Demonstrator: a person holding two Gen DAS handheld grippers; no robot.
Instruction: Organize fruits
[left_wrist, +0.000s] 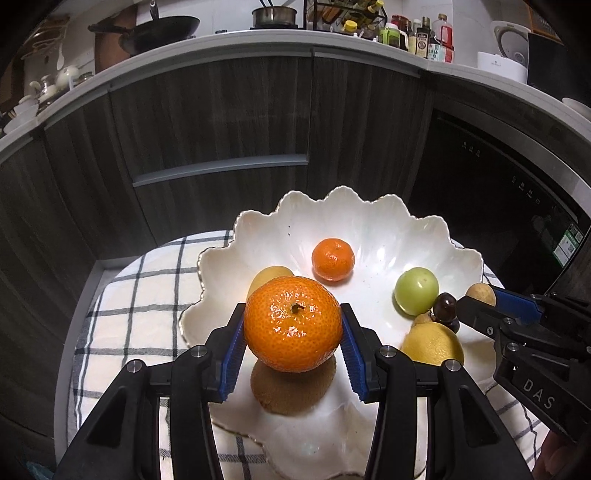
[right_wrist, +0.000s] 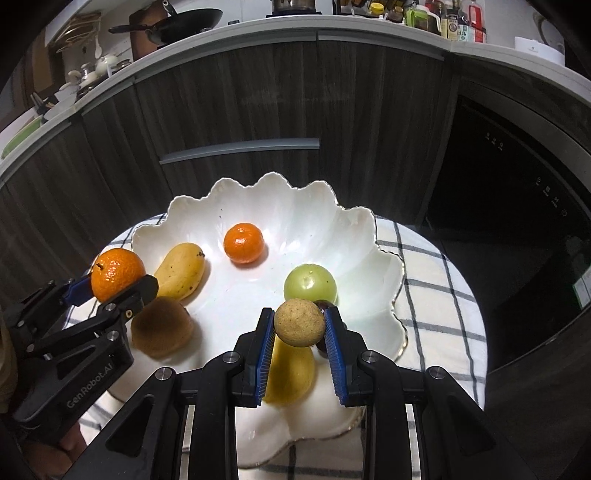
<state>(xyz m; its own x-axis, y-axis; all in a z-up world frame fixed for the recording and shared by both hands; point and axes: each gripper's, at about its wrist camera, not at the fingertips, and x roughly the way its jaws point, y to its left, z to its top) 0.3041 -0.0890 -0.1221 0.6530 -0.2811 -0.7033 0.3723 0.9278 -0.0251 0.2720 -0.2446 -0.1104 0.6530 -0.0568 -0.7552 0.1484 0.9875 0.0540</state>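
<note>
Left gripper: its jaws are closing on a large mandarin, the blue ribbed pads pressing its two flanks; the opening is as wide as the fruit. The mandarin is sitting with its stem scar pointing up toward the camera, its flattened axis running roughly along the view line. It is hanging above a brown kiwi, which is lying at 6 o'clock in the white scalloped bowl.

Right gripper: its jaws are clamping a small tan, speckled round fruit between the pad tips, so they are standing only a narrow gap apart. The fruit is near-spherical; no long axis can be told. Directly beneath it a yellow lemon is lying with its long axis running toward 12 o'clock, and a dark purple fruit is showing just behind the right-hand pad, mostly hidden.

Bowl contents, right wrist view: a green round fruit is lying at 12 o'clock of the held fruit, just beyond it; a small mandarin is lying near the bowl's centre; a yellow mango is lying at 9 o'clock, its long axis tilting toward 1 o'clock, stem end uppermost.

The bowl is resting on a checked cloth covering a round table, in front of dark wood cabinets.
</note>
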